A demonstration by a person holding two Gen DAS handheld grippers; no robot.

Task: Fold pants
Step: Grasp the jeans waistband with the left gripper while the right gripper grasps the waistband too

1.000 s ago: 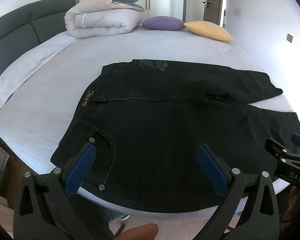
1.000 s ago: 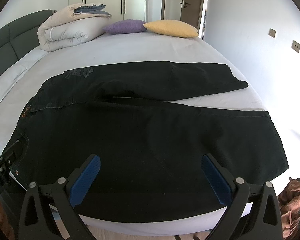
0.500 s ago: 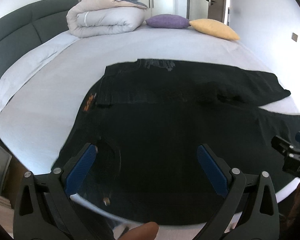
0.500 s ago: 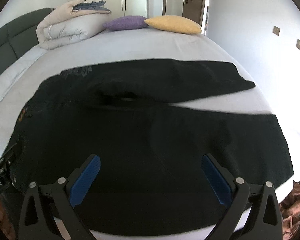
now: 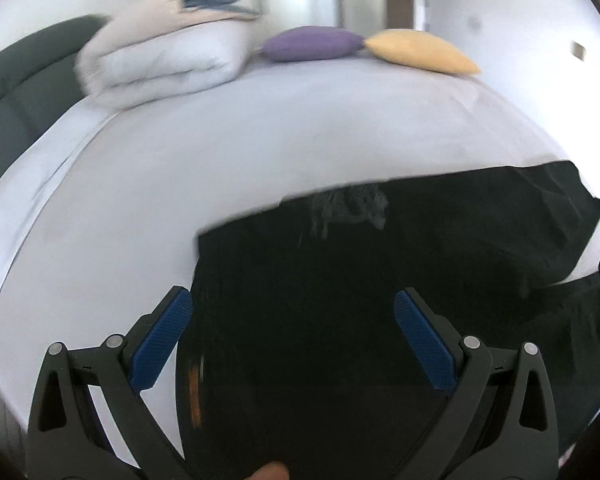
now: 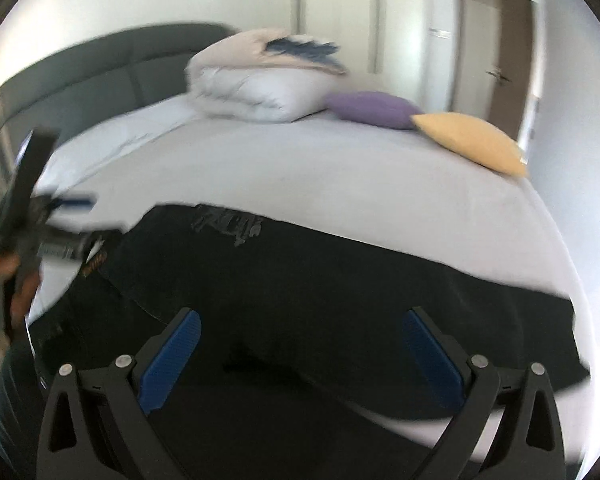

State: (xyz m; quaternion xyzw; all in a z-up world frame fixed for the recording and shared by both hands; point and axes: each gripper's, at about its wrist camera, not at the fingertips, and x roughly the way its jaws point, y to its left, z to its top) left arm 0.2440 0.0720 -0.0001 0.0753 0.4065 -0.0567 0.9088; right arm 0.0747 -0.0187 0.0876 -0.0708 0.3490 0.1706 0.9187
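Bedroom, white bed (image 5: 260, 152). Black pants (image 5: 340, 280) lie flat across the near half of it, waist toward my left, legs running right. My left gripper (image 5: 292, 336) hangs over the waist end, jaws wide apart, nothing between them; right gripper (image 6: 300, 348) is over the legs, also spread and empty (both views motion-blurred). I read this as lining up opposite ends for a fold. Duvet (image 5: 160, 64) and cushions (image 5: 312, 42) are well apart.

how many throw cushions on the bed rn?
2. The purple cushion lies at the far end beside the folded duvet; the yellow cushion sits just right of it, near the bed's edge. None seem hidden.
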